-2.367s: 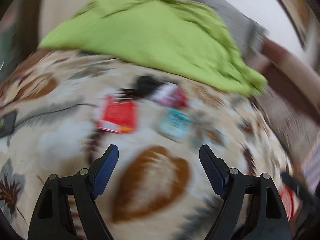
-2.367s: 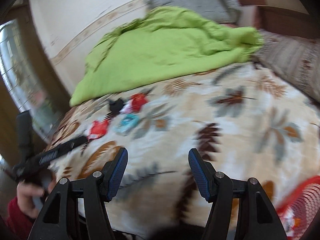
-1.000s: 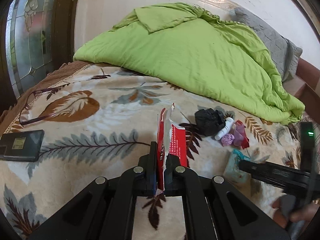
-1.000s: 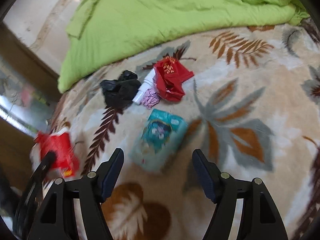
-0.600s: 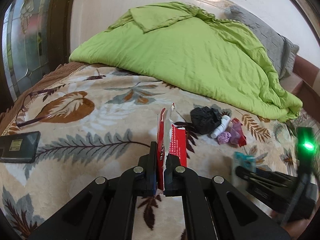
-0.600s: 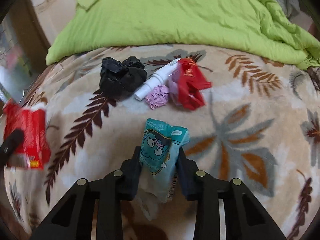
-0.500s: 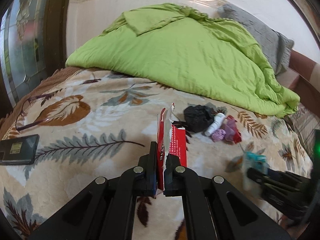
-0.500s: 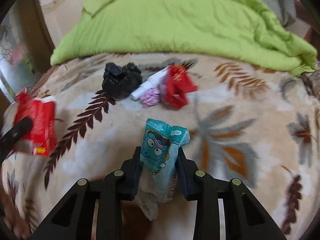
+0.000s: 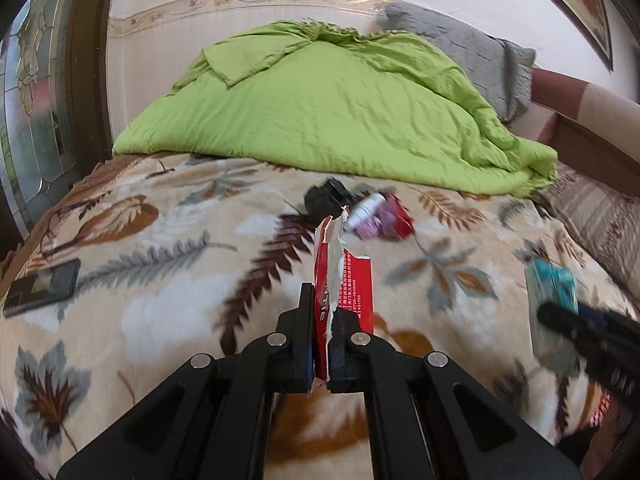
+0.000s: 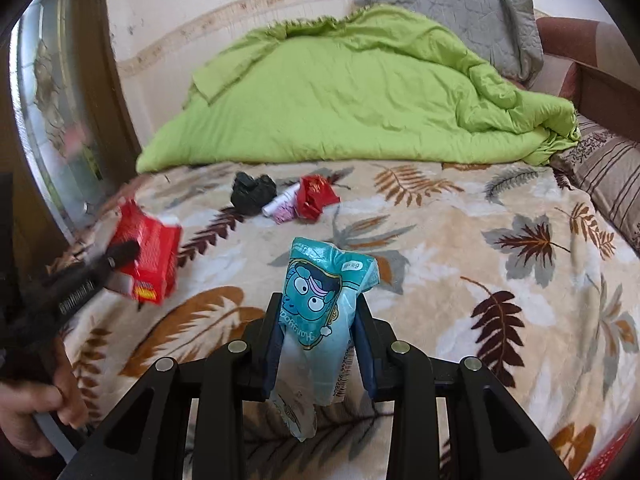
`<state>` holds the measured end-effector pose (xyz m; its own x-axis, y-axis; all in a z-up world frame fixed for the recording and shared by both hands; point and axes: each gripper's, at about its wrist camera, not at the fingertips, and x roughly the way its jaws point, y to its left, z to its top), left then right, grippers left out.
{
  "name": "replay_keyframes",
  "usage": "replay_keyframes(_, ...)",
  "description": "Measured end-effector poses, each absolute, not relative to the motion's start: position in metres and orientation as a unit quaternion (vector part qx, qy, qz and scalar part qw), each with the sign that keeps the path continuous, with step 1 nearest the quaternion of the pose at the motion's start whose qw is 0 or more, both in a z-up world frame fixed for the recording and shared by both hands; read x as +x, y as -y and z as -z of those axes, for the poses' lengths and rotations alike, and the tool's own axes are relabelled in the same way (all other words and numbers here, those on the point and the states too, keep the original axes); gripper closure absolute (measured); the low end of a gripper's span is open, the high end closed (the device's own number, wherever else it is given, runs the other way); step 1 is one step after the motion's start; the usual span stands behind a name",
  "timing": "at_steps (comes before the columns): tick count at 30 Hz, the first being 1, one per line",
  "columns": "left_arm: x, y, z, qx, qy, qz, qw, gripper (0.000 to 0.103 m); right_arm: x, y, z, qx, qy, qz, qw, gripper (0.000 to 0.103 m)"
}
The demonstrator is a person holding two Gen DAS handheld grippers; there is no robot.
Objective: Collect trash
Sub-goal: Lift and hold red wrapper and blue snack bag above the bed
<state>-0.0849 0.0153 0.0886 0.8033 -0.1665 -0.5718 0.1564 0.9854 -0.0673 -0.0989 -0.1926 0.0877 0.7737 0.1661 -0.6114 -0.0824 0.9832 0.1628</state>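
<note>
My left gripper (image 9: 321, 308) is shut on a torn red snack wrapper (image 9: 344, 276), held edge-on above the leaf-patterned blanket. The same red wrapper (image 10: 148, 248) shows at the left of the right wrist view. My right gripper (image 10: 318, 316) is shut on a teal cartoon snack packet (image 10: 320, 300), lifted off the bed; the teal packet (image 9: 552, 300) appears blurred at the right of the left wrist view. Farther back on the blanket lie a crumpled black bag (image 10: 253, 192), a small white bottle (image 10: 282, 199), a pink wad (image 10: 286, 212) and a crumpled red wrapper (image 10: 314, 195).
A green duvet (image 9: 328, 112) is heaped at the back with a grey pillow (image 10: 452, 12) behind it. A dark phone (image 9: 42, 286) and eyeglasses (image 9: 60, 228) lie at the bed's left edge. A red mesh basket (image 10: 612, 460) peeks in at the lower right. A hand (image 10: 36, 412) grips the left tool.
The right gripper closed on the teal packet and lifted it off the blanket. Both grippers drew back from the litter pile, the left still carrying the red wrapper.
</note>
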Motion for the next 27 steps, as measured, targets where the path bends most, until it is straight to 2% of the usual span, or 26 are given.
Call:
replay_keyframes(5, -0.107, -0.006, -0.085, 0.011, -0.3, 0.085, 0.95, 0.1, -0.11, 0.199, -0.09, 0.084, -0.315, -0.069, 0.943, 0.068)
replay_keyframes(27, -0.098, 0.002, -0.078, 0.044, -0.288, 0.075, 0.954, 0.1, -0.099, 0.19, -0.08, 0.075, -0.335, -0.07, 0.937, 0.068)
